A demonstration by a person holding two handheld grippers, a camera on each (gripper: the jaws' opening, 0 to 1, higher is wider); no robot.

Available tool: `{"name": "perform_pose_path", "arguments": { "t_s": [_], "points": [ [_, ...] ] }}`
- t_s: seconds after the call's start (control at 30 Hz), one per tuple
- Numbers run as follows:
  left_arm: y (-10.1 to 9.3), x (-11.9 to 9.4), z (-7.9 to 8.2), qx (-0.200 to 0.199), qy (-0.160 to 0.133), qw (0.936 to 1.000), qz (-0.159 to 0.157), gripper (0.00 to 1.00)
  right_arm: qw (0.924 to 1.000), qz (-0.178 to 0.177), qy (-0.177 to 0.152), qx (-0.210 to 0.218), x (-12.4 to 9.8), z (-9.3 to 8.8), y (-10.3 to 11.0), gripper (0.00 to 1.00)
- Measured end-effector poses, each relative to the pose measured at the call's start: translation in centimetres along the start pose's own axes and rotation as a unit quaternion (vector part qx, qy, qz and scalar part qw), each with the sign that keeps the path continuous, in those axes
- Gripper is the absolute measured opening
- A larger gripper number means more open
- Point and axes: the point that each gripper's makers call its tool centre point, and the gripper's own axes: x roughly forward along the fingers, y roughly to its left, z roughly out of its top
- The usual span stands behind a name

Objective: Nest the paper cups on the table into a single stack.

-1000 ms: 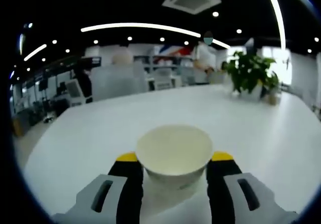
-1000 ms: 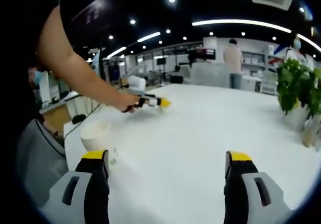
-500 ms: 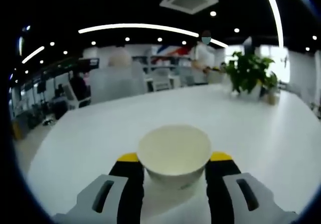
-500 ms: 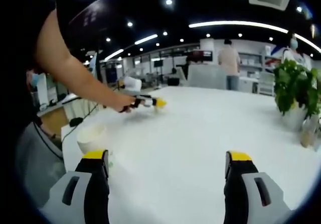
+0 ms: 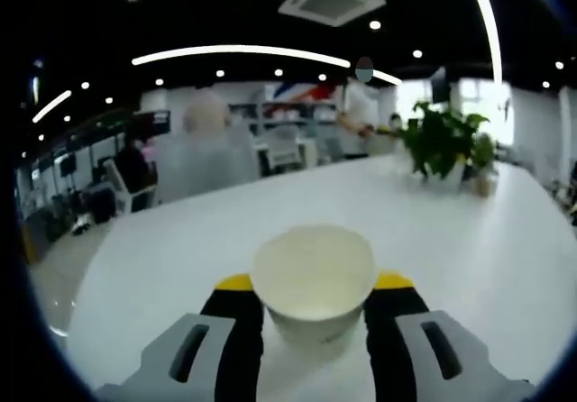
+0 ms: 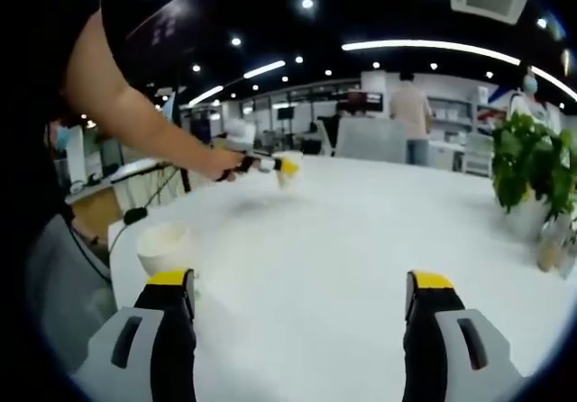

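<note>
- Gripping a paper cup (image 5: 313, 280), your left tool (image 5: 312, 287) has its two yellow-tipped jaws pressed on the cup's sides, low in the centre of the left gripper view.
- The cup in that tool is upright, with its open mouth toward the camera, and the white surface (image 5: 180, 240) spreads behind it.
- In the right gripper view, the same left tool (image 6: 270, 164) appears in the upper left centre, held by your hand (image 6: 219, 164), with the cup (image 6: 287, 167) at its tip, raised off the surface (image 6: 361, 240).
- Your right tool (image 6: 302, 289) has its jaws wide apart at the bottom of the right gripper view, with nothing between them.
- A second paper cup (image 6: 164, 246) stands on the surface at the lower left of that view, just above the left jaw and near the surface's edge.
- A potted plant (image 6: 530, 172) stands at the right edge of the right gripper view; you see it also in the upper right of the left gripper view (image 5: 440, 141).
</note>
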Motion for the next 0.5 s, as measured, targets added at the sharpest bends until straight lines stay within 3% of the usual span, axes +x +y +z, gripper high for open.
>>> {"name": "perform_pose_path", "arguments": {
  "t_s": [0.33, 0.5],
  "points": [
    [0.6, -0.2, 4.5, 0.016, -0.018, 0.9996, -0.014, 0.41, 0.9999, 0.009, -0.003, -0.011, 0.2, 0.4, 0.0, 1.0],
    [0.4, -0.4, 5.4, 0.016, -0.018, 0.9995, -0.02, 0.4, 0.9998, 0.012, 0.002, -0.013, 0.2, 0.5, 0.2, 1.0]
  ]
}}
